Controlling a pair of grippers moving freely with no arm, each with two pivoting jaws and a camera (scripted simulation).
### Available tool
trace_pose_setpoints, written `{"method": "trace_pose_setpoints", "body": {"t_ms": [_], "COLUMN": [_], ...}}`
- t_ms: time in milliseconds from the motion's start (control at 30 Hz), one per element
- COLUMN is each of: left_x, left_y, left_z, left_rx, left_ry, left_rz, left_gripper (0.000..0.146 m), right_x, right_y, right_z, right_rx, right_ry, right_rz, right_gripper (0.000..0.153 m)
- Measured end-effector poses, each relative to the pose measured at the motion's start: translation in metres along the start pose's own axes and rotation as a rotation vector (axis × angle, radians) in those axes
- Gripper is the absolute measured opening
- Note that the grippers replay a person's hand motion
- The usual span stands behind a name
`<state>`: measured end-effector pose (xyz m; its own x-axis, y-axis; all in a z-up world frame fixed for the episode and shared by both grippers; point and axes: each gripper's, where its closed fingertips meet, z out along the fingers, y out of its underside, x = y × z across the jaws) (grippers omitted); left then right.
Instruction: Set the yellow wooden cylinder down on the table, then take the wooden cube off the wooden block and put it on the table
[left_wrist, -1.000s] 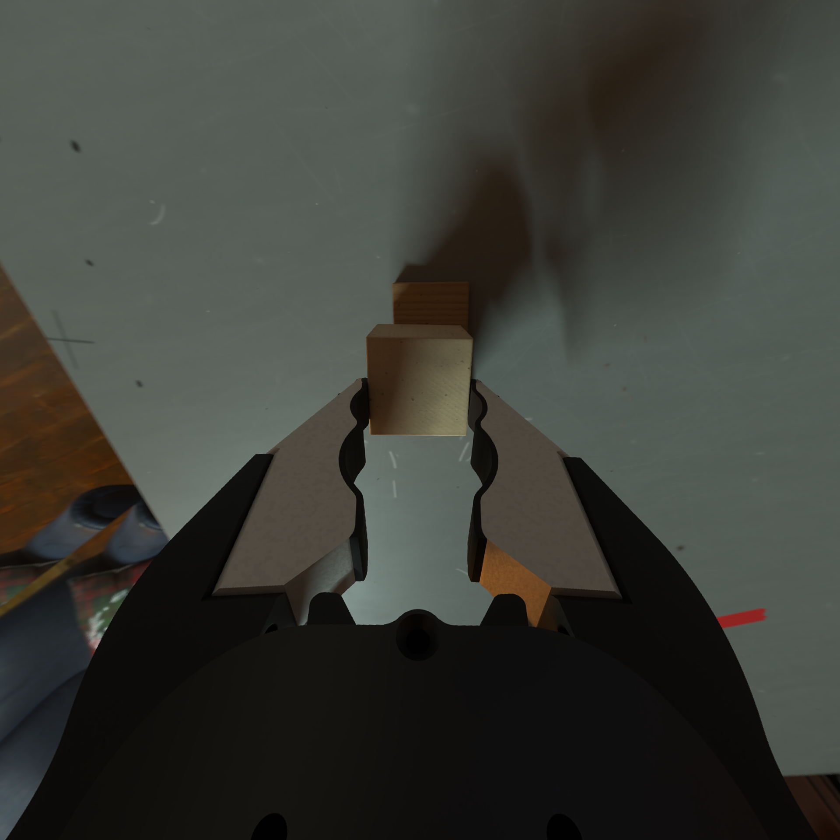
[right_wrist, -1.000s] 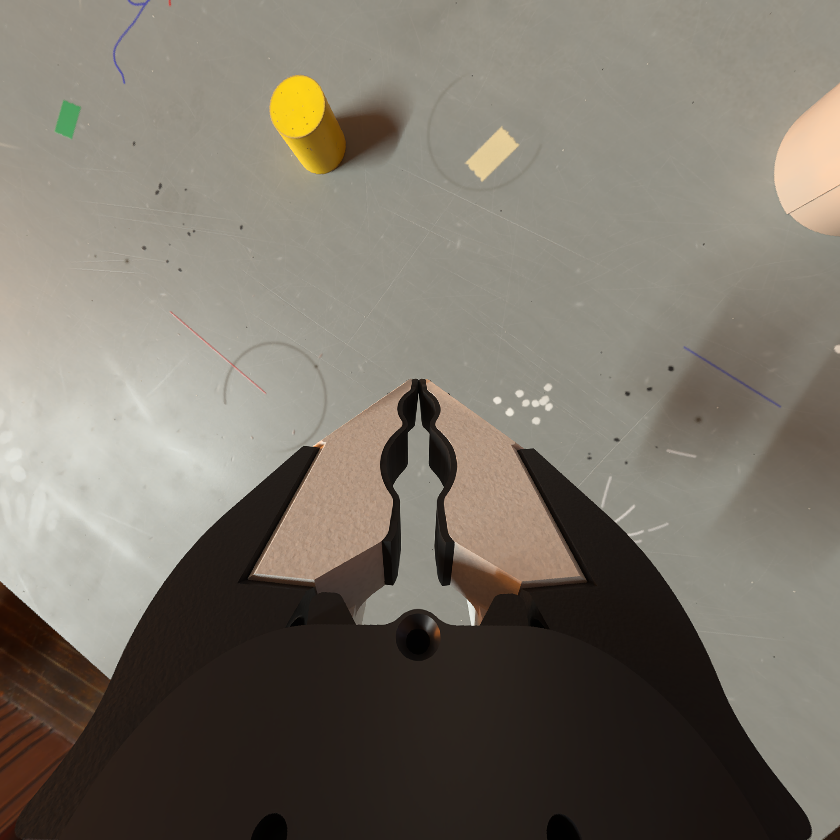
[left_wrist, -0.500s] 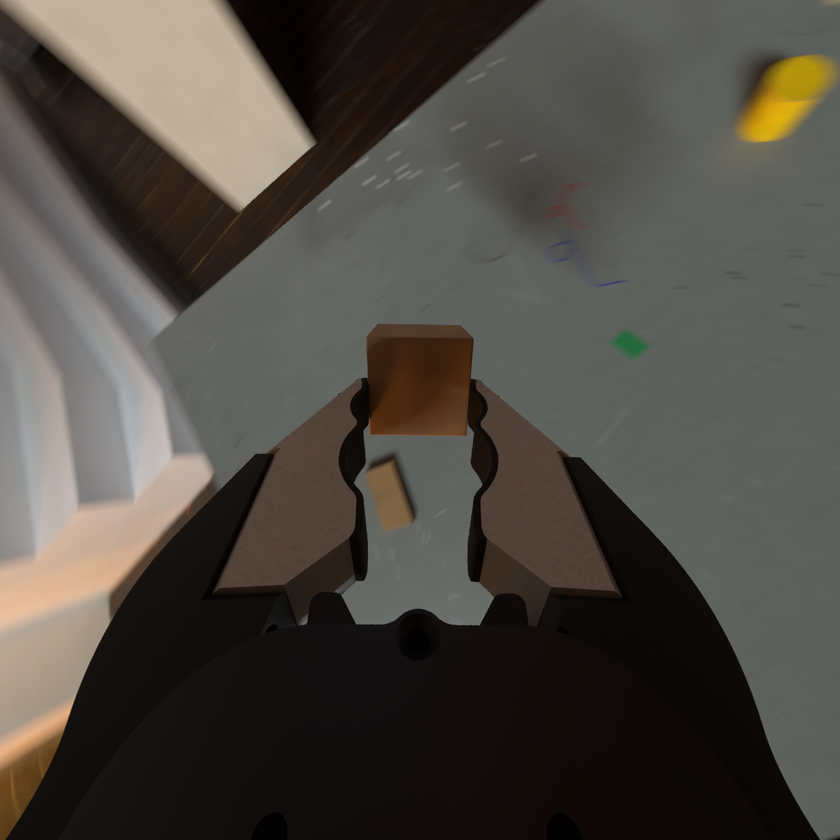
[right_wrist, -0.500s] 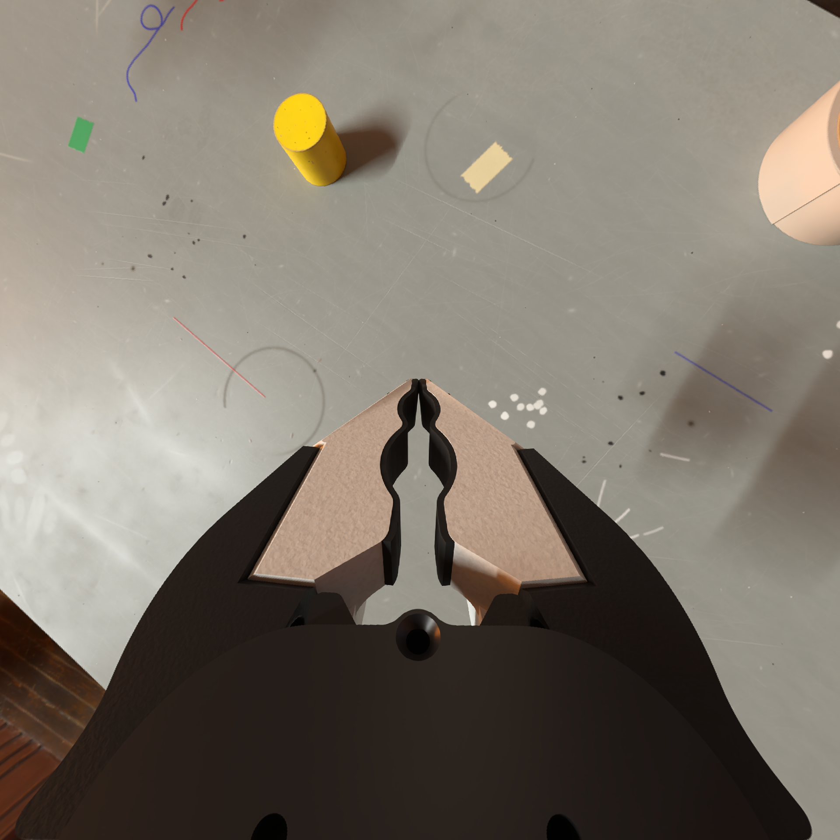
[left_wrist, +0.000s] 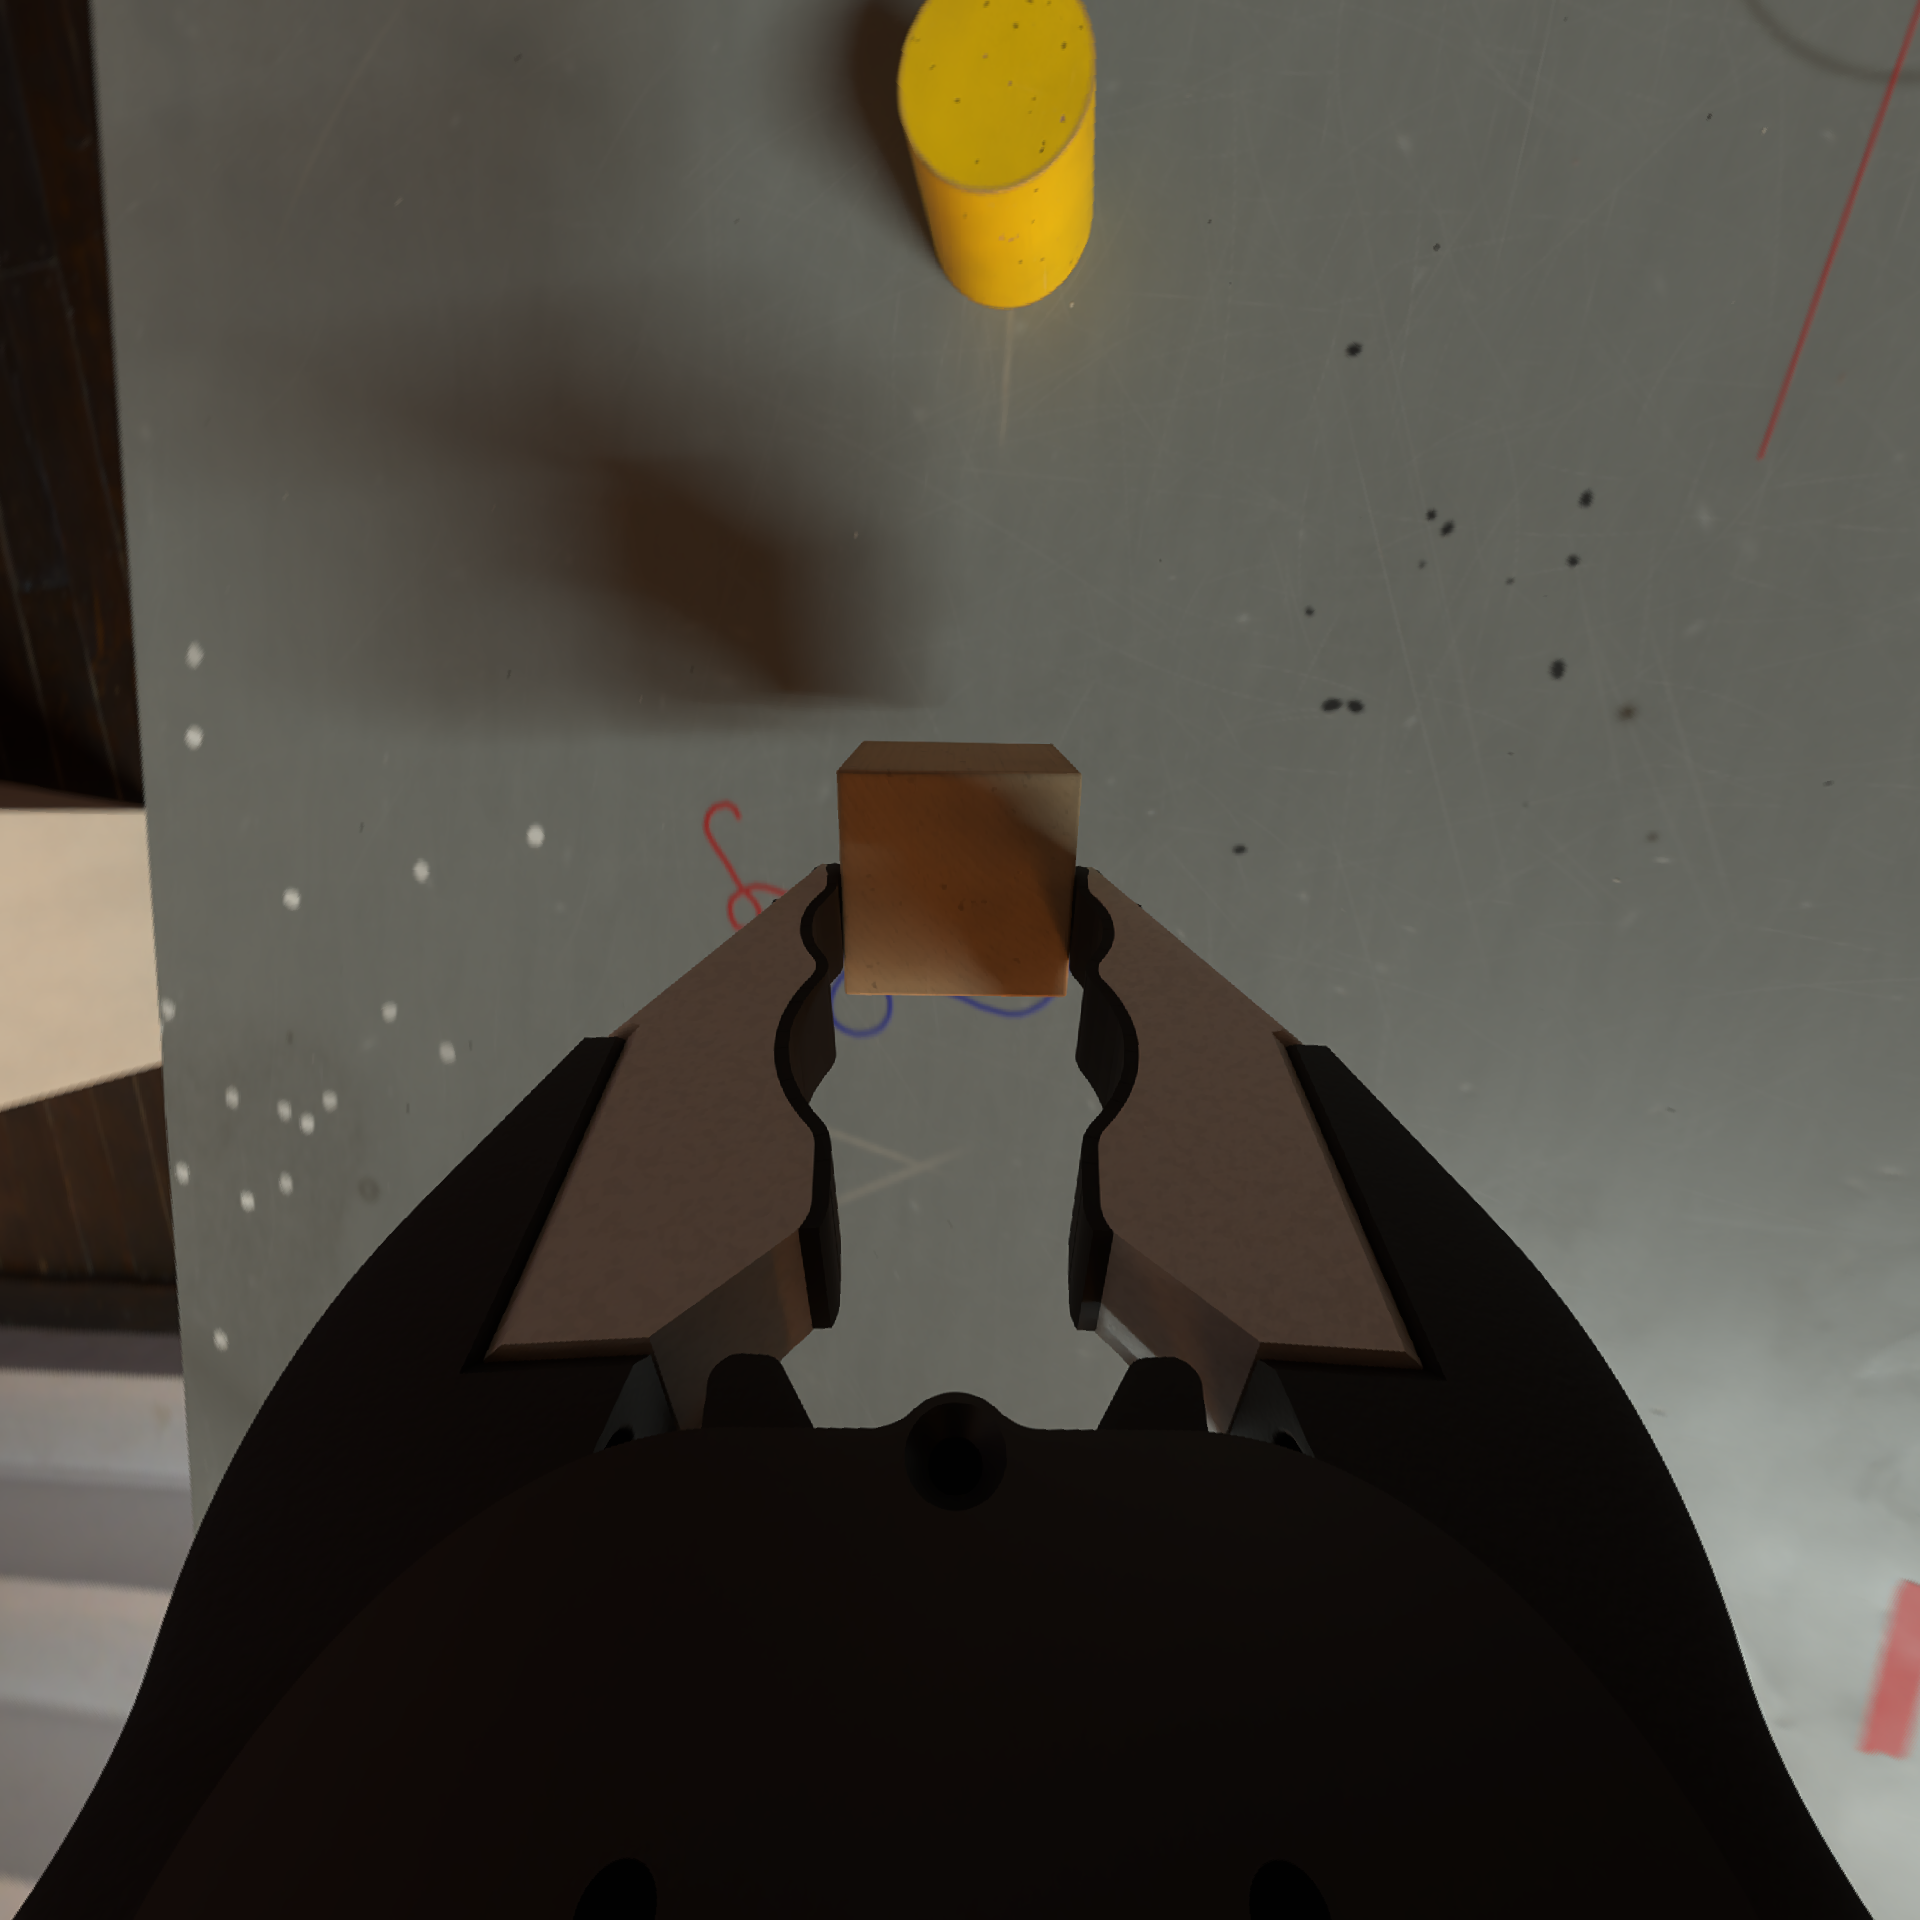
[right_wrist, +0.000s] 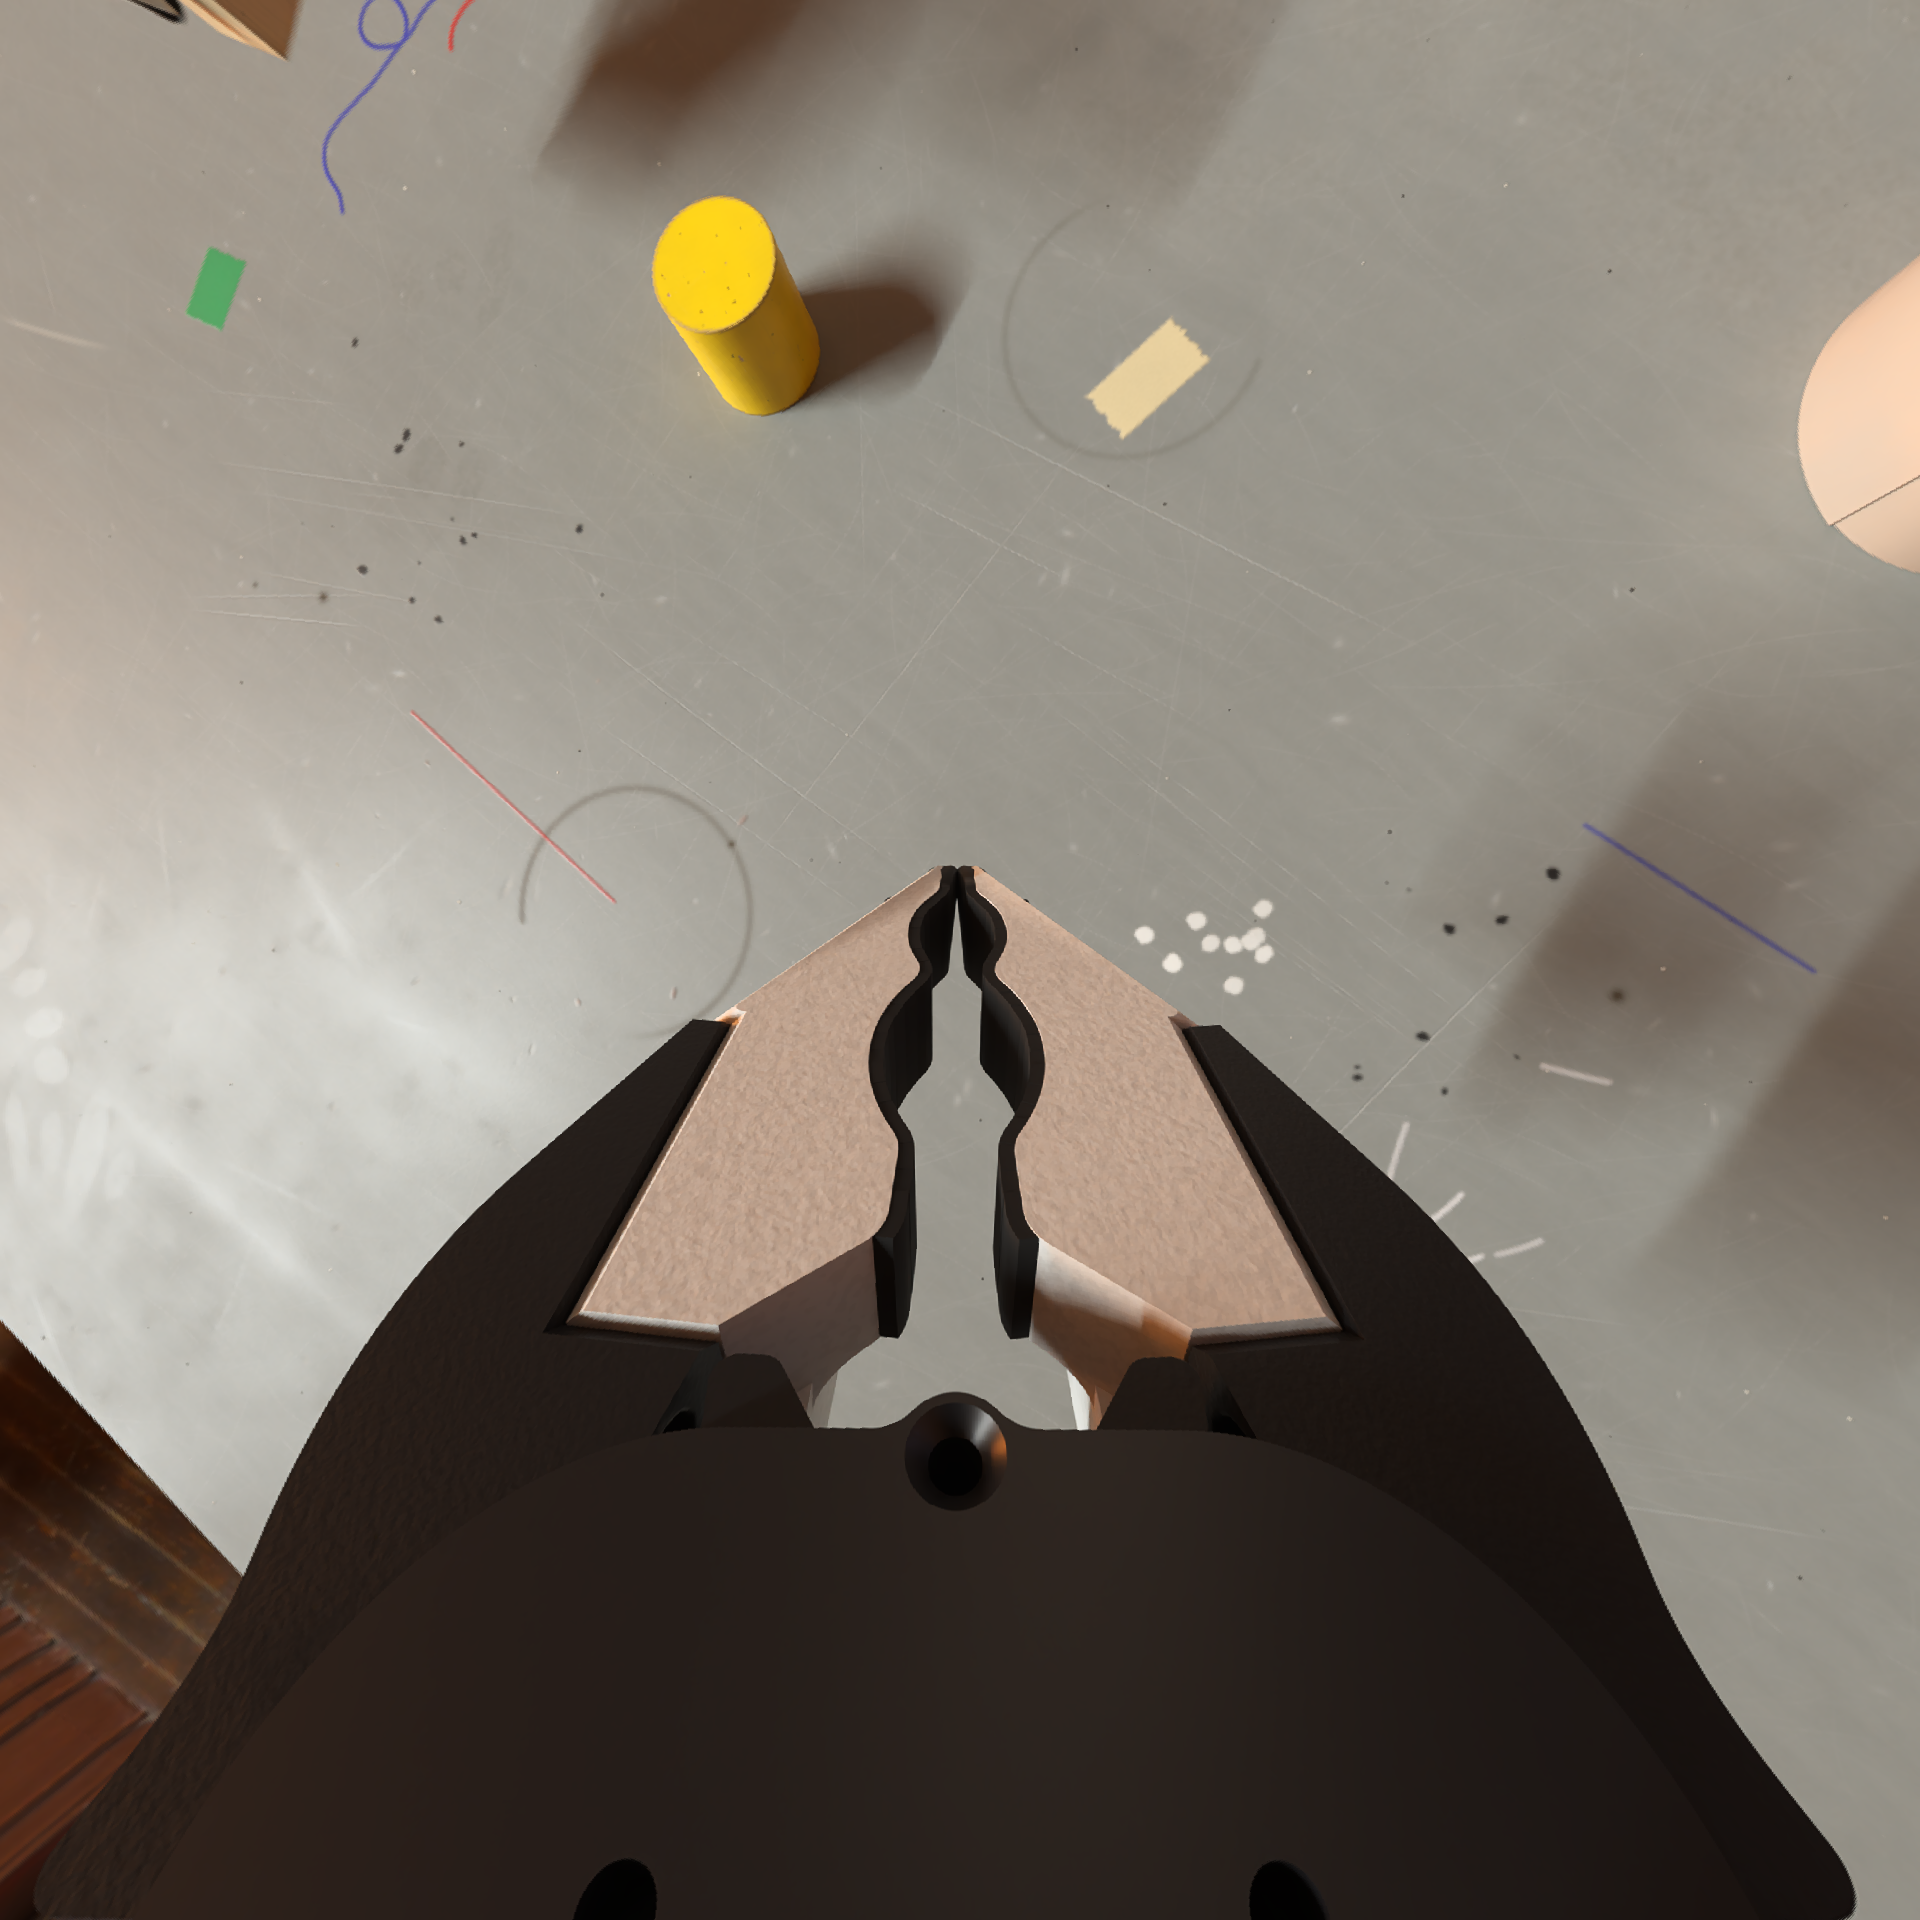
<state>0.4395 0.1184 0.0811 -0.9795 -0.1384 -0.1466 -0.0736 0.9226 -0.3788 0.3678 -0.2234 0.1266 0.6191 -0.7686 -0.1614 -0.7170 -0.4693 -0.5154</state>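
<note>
My left gripper (left_wrist: 956, 883) is shut on the wooden cube (left_wrist: 956, 868) and holds it above the grey table (left_wrist: 1351, 935). The yellow wooden cylinder (left_wrist: 1000, 156) stands upright on the table ahead of the cube. In the right wrist view the cylinder (right_wrist: 736, 307) stands at upper middle, well ahead and left of my right gripper (right_wrist: 956, 878), which is shut and empty above the table. A corner of a wooden piece (right_wrist: 244, 23), possibly the held cube, shows at the top left edge. The wooden block is not in view.
The table's left edge (left_wrist: 135, 935) runs along the left wrist view, with dark floor beyond. A rounded peach object (right_wrist: 1865, 436) sits at the right edge. Tape scraps, green (right_wrist: 216, 288) and beige (right_wrist: 1148, 376), and pen marks lie flat. A table corner (right_wrist: 125, 1423) is lower left.
My left gripper has lifted the cube off the block and swung round over the table until it faces the yellow cylinder. My right gripper drifted back a little and stays shut.
</note>
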Motion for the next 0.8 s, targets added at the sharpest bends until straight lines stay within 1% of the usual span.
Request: {"method": "trace_pose_setpoints", "body": {"t_ms": [67, 200, 400, 567, 800], "left_x": [-0.003, -0.012, -0.019, -0.017, -0.017], "left_y": [-0.003, 0.005, 0.016, 0.03, 0.029], "left_z": [0.013, 0.029, 0.045, 0.054, 0.057], "left_rx": [0.009, -0.043, -0.08, -0.143, -0.133], "left_ry": [0.025, 0.034, 0.083, 0.129, 0.157], "left_rz": [0.047, 0.124, 0.127, 0.135, 0.118], "left_gripper": [0.044, 0.044, 0.044, 0.044, 0.044], "right_x": [0.0, 0.0, -0.001, -0.001, -0.003], "right_y": [0.0, 0.0, 0.001, -0.001, -0.002], "right_z": [0.0, 0.0, 0.002, 0.002, 0.004], "right_rx": [-0.004, -0.006, -0.023, -0.015, -0.032], "right_ry": [0.003, 0.007, 0.0, 0.005, 0.002], "right_rz": [-0.006, -0.006, -0.009, -0.009, -0.017], "right_gripper": [0.0, 0.0, 0.0, 0.0, 0.0]}}
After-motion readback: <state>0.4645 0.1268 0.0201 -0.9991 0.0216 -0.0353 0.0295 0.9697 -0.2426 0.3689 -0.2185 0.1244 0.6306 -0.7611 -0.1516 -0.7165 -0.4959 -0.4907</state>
